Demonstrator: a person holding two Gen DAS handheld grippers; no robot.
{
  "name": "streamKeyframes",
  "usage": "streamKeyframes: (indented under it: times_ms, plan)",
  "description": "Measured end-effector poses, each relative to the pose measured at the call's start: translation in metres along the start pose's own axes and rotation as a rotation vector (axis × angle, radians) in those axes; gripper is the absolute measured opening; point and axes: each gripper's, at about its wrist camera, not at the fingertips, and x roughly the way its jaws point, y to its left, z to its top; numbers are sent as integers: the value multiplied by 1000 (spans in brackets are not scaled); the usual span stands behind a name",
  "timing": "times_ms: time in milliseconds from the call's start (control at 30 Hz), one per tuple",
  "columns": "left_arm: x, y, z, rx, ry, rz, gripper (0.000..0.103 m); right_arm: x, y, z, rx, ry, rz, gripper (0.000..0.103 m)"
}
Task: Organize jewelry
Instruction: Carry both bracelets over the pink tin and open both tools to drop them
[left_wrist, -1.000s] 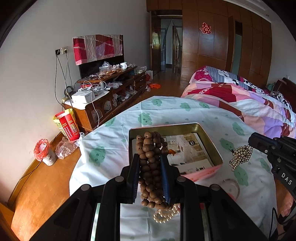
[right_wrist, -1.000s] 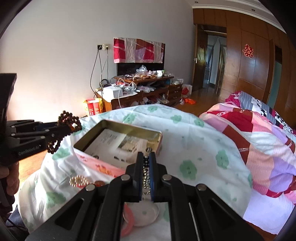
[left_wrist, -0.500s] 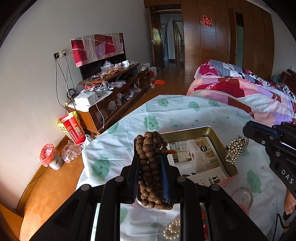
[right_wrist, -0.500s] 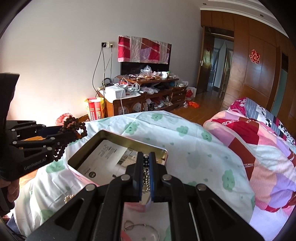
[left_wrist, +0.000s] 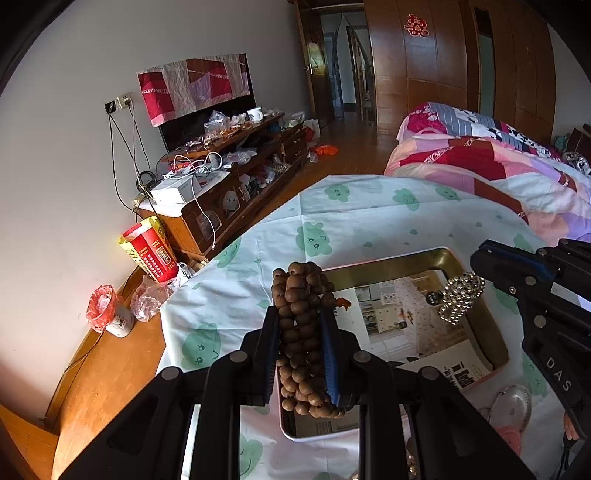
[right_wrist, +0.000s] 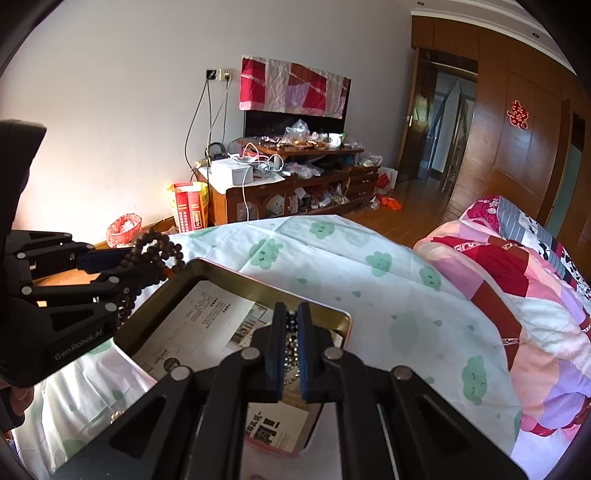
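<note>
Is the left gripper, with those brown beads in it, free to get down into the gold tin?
Probably yes. The left gripper holds the brown beads by the tin, whose top is open. The right gripper, with its shiny bracelet, is at the far side.

- Two grippers: the left gripper and the right gripper.
- One string of brown wooden beads.
- One silvery bead chain.
- One open metal tin on one cloth with green prints.
- One printed paper inside the tin.
- One red bag on the floor.
- One bed.
</note>
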Motion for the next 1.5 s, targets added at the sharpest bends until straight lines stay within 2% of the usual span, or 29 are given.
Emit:
streamKeyframes:
  times_ms: [700, 1233, 1300, 1333, 1367, 1400, 1433, 1500]
  plan:
    - [33, -7, -8, 19, 56, 20, 22, 46, 1, -21, 14, 113, -11, 7]
    - [34, -12, -13, 43, 56, 10, 22, 50, -1, -28, 21, 129, -16, 8]
    - [32, -11, -13, 34, 57, 1, 25, 49, -2, -28, 21, 126, -26, 8]
    - [30, -11, -13, 29, 47, 4, 33, 48, -2, -28, 20, 122, -35, 8]
    - [28, -10, -13, 26, 38, 19, 53, 47, -2, -28, 20, 114, -45, 9]
    - [24, -10, -13, 20, 22, 46, 66, 47, -3, -28, 24, 113, -48, 18]
    - [20, -10, -12, 14, -3, 63, 83, 46, -4, -28, 28, 114, -46, 34]
    - [12, -10, -13, 14, -39, 64, 85, 44, -6, -30, 40, 107, -42, 46]
